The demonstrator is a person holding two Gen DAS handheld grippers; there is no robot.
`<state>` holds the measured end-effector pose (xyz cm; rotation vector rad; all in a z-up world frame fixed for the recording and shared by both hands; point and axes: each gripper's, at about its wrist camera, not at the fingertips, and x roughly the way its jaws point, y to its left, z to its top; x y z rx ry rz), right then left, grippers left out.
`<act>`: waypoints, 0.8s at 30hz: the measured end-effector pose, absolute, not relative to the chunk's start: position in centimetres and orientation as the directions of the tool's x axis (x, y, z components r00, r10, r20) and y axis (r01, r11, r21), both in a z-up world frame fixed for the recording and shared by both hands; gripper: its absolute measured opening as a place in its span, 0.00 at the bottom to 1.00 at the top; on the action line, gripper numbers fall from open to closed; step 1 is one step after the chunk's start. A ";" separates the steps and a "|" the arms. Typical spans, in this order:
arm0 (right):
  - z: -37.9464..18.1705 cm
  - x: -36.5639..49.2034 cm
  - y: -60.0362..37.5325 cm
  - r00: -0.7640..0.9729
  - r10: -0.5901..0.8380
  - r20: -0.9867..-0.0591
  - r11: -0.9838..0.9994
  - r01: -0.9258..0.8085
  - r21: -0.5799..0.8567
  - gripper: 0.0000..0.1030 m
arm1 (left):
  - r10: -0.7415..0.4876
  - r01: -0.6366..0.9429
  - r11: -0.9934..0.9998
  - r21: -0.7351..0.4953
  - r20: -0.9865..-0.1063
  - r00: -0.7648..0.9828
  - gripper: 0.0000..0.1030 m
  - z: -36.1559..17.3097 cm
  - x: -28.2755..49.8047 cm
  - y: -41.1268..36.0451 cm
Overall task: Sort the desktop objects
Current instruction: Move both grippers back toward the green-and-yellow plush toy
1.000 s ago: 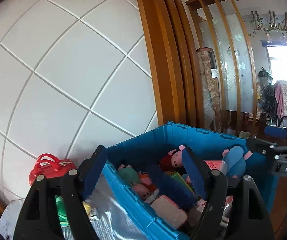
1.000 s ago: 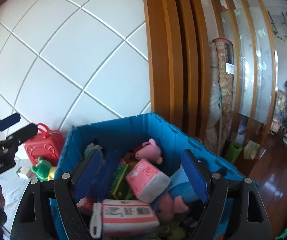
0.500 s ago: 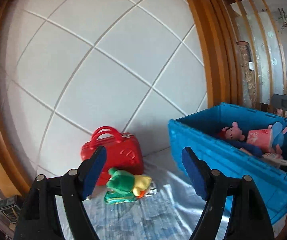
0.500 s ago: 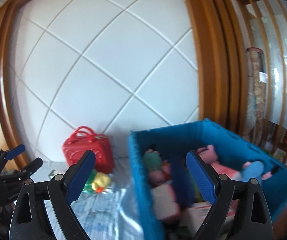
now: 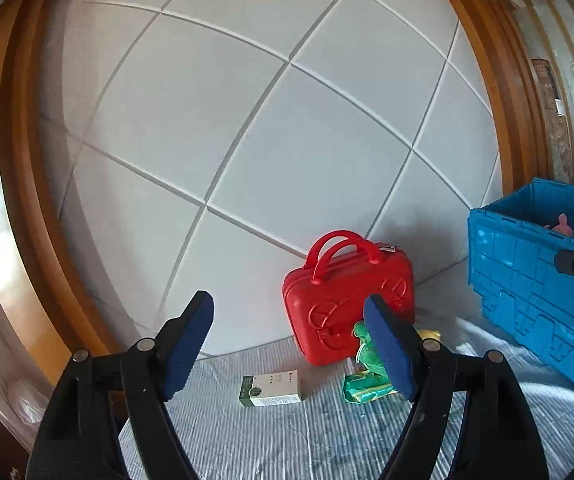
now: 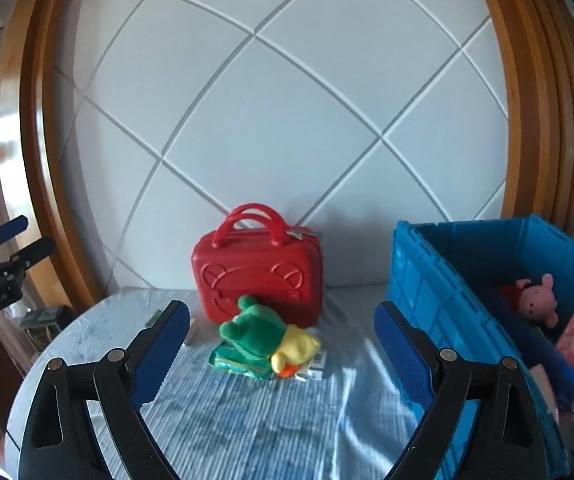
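Left gripper [image 5: 287, 344], black-framed two-finger tongs with ribbed blue pads [image 5: 186, 346]: jaws apart, nothing between the pads, fingers reaching forward and tilted slightly downward over the surface. Right gripper [image 6: 281, 354], of the same black frame with blue pads [image 6: 401, 354]: jaws spread wider than the left pair's, likewise empty, pointing forward and somewhat downward. In the right wrist view the left gripper [image 6: 11, 238] appears at the far left edge, seen side-on, level with and well apart from the right tongs. No hand or sleeve is visible.
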<state>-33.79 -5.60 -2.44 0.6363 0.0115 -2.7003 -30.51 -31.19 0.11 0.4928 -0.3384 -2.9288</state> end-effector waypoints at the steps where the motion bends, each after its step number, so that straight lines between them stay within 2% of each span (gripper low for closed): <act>1: -3.4 -34.9 -5.8 -0.823 -0.341 -0.454 -0.935 0.348 0.071 0.92 | -0.171 0.097 -0.967 0.234 -0.322 -0.931 0.75 -1.0 -31.4 -31.3; 5: -8.0 -39.2 -5.8 -0.786 -0.319 -0.530 -0.936 0.348 0.047 0.92 | -0.164 0.061 -0.963 0.264 -0.387 -0.908 0.75 -5.6 -35.0 -30.4; 8: -11.4 -42.5 -6.5 -0.754 -0.313 -0.577 -0.932 0.361 0.034 0.92 | -0.126 0.015 -0.971 0.240 -0.456 -0.881 0.75 -9.5 -38.2 -29.7; 14: -18.3 -48.7 -7.2 -0.671 -0.324 -0.667 -0.925 0.372 0.076 0.92 | -0.093 -0.063 -0.968 0.243 -0.579 -0.810 0.75 -16.9 -44.6 -27.9; 24: -25.3 -56.1 -7.9 -0.573 -0.388 -0.722 -0.894 0.423 0.145 0.90 | 0.044 -0.199 -0.966 0.164 -0.656 -0.753 0.75 -22.7 -52.0 -27.8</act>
